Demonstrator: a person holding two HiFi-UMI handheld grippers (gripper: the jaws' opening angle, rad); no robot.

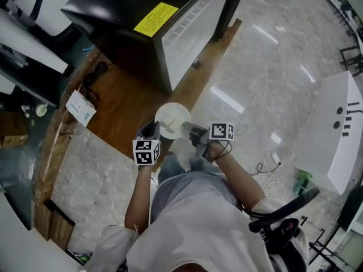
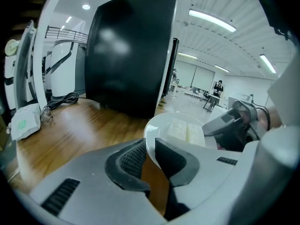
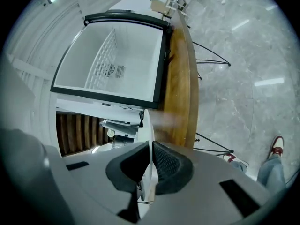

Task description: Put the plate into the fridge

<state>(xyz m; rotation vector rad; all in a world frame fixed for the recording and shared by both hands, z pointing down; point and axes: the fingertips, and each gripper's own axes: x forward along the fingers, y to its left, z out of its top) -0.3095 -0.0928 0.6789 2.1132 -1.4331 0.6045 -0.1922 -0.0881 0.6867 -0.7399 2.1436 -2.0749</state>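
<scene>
the plate (image 1: 172, 119) is held mid-frame, below the open fridge (image 1: 187, 38); left gripper (image 2: 150, 156) and right gripper (image 3: 151, 165) are each clamped on its rim; if moved unevenly, it could be tilted or dropped.

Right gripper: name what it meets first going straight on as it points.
Probably the fridge: its dark frame by the open compartment lies ahead of the right gripper and held plate; depth unclear.

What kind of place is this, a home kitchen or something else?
Probably a lab or open workshop hall, not a home: a wide polished stone floor, long ceiling strip lights, and a fridge standing on a wooden bench.
</scene>
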